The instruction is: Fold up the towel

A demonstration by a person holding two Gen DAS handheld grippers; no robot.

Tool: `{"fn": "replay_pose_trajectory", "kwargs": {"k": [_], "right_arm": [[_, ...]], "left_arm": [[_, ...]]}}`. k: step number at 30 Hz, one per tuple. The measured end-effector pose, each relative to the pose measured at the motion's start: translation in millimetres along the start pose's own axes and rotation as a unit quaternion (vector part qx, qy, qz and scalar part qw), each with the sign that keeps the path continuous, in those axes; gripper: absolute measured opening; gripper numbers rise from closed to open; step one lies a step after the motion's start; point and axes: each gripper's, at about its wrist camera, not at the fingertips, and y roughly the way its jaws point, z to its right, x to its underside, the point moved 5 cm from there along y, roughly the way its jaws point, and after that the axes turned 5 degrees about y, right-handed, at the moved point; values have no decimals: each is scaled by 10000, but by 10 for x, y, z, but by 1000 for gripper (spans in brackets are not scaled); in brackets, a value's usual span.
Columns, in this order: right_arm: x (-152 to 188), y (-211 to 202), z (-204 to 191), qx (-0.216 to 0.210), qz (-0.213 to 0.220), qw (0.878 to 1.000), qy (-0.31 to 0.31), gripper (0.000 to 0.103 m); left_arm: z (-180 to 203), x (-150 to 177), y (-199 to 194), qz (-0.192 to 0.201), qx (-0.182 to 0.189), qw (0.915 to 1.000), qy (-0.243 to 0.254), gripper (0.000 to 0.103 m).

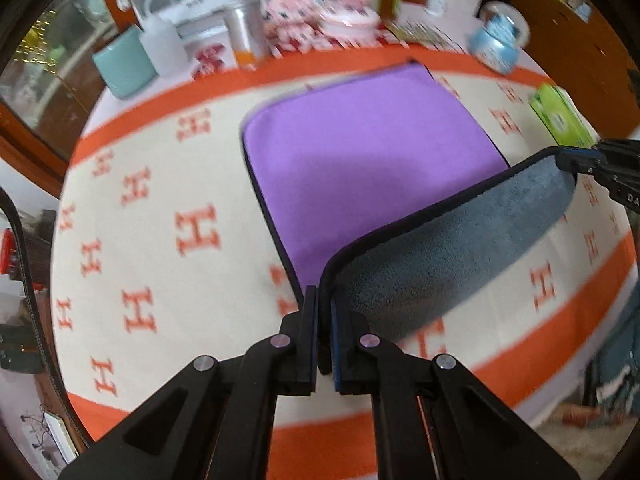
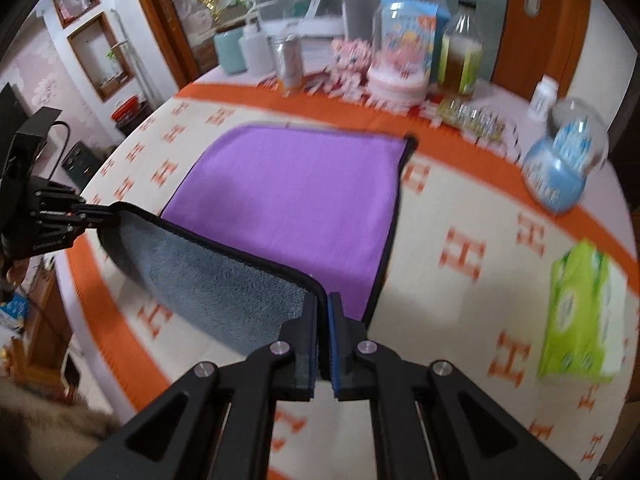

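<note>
My left gripper (image 1: pixel 324 304) and right gripper (image 2: pixel 323 304) pinch towel (image 1: pixel 372 152) near corners; soft, limp plush sags between, far edge at 12 o'clock.

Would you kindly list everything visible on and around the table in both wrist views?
towel: one, purple top, grey underside, table centre, near edge lifted
tablecloth: one, cream with orange H pattern
tissue box: one, green, right side
snow globe: one, blue, far right
snow globe with pink base: one, far edge
bottle: one, yellowish liquid, far edge
teal container: one, far left
left gripper: one, black, shut on towel corner
right gripper: one, black, shut on towel corner
</note>
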Motion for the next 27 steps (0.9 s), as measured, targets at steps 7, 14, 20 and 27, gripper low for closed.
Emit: {"fn": "replay_pose_trajectory", "kwargs": {"k": [7,14,20,27], "right_arm": [[-702,159,94,429,435,9981,105,5],[-1200,455,218,623,579,9961,217,5],[-1415,783,326,777,486,9952,347,5],[-1541,1086,432,904,394,9938,507,5]], "left_arm": [[-308,-611,49,448,-569,9973,-139,3],[-591,-1102,295,599,-857,9935,-462,3],[-712,-1288,606,522,-944,9919,-677,3],[-778,-1432,893,450,-1002,9905,-822,3]]}}
